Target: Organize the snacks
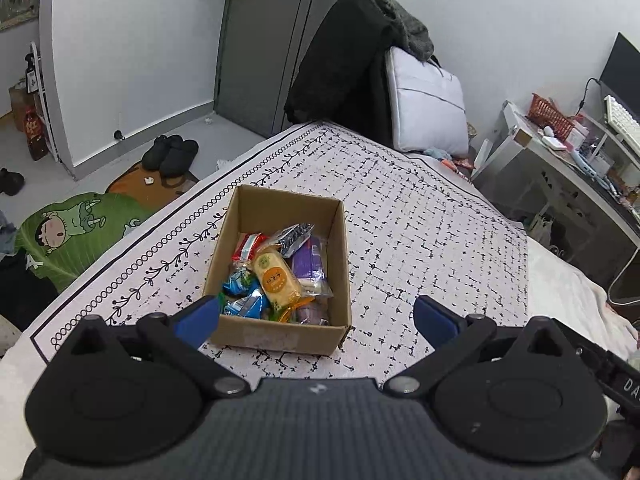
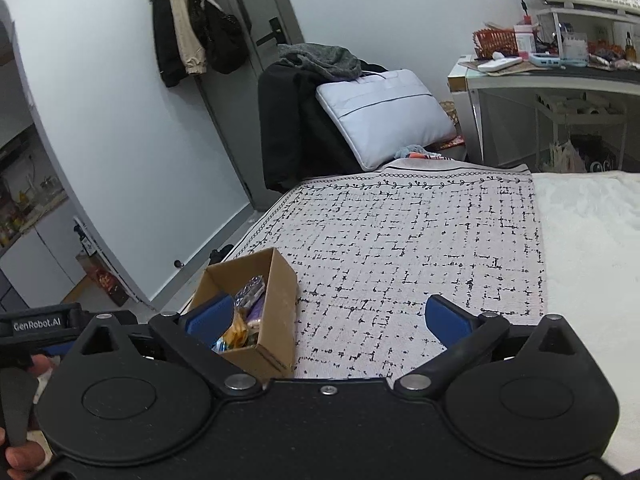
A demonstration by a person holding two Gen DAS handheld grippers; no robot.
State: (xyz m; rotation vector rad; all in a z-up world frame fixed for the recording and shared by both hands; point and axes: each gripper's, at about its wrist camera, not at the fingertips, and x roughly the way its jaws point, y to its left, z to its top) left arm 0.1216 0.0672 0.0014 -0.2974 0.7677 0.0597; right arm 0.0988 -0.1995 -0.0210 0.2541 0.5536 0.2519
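Cardboard box (image 1: 280,272) sits open on the patterned cloth (image 1: 420,240) covering the bed (image 2: 592,240), near the cloth's left edge. Inside: wrapped snacks (image 1: 276,276) piled loosely, a yellow packet (image 1: 277,280) on top, a purple one (image 1: 307,261) along the right wall. Left tool (image 1: 316,318) released, fingers spread, nothing held, above the box's near wall. Right tool (image 2: 326,320) likewise released, empty, over bare cloth just right of the box.
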